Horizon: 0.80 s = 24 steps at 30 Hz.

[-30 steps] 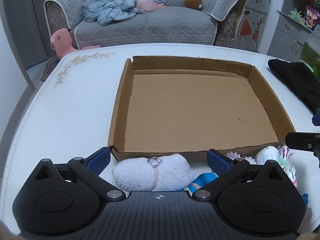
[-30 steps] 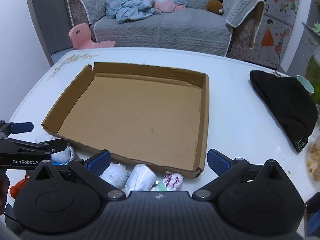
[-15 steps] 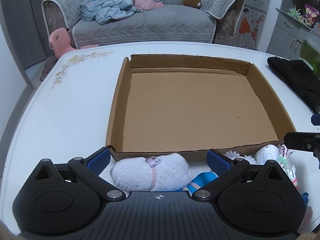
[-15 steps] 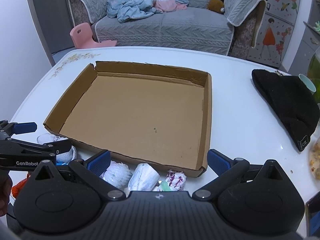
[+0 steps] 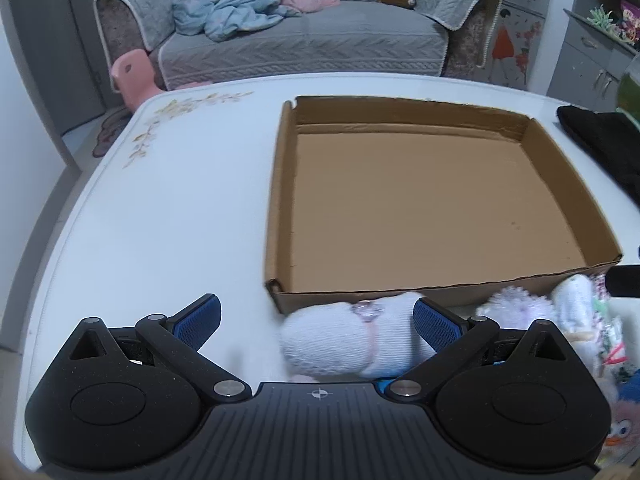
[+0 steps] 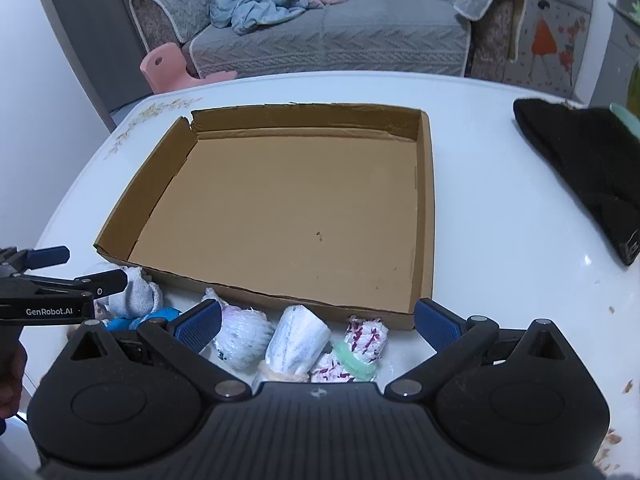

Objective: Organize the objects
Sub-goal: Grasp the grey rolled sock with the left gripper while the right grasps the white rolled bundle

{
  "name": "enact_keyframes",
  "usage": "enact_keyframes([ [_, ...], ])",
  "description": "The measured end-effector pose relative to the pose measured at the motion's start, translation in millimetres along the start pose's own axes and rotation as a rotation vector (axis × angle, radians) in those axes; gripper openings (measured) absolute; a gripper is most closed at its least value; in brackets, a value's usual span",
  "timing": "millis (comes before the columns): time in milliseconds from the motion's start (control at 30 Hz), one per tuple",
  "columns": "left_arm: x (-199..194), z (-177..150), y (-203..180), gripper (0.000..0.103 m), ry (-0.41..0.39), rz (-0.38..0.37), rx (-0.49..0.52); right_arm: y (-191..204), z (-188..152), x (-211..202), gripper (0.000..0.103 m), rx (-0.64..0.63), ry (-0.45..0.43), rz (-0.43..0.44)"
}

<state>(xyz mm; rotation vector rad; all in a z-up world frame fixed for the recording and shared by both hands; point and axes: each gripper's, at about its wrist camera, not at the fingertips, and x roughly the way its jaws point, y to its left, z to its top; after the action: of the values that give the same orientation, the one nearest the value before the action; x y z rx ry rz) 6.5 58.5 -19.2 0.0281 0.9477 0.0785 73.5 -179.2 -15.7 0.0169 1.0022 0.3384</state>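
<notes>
From the left gripper [image 5: 316, 322], spread wide and holding nothing, the white sock roll [image 5: 352, 338] now sits off toward its right finger, not centred as before. From the right gripper [image 6: 318, 326], equally wide and empty, the box [image 6: 424, 216] holds nothing; the rolled socks [image 6: 296, 340] wait outside.

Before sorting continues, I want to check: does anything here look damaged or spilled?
Yes. The shallow brown cardboard tray is torn at its far left corner, and small brownish crumbs lie scattered on the white table at the right edge.
</notes>
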Motion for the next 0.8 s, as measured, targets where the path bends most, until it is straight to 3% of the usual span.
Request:
enact_keyframes([
  [567, 31, -7, -18, 0.102, 0.064, -0.078, 0.006, -32, -11, 10, 0.102, 0.063, 0.040, -0.056],
  [800, 34, -12, -5, 0.088, 0.066, -0.147, -0.057, -26, -9, 7, 0.102, 0.069, 0.029, -0.043],
])
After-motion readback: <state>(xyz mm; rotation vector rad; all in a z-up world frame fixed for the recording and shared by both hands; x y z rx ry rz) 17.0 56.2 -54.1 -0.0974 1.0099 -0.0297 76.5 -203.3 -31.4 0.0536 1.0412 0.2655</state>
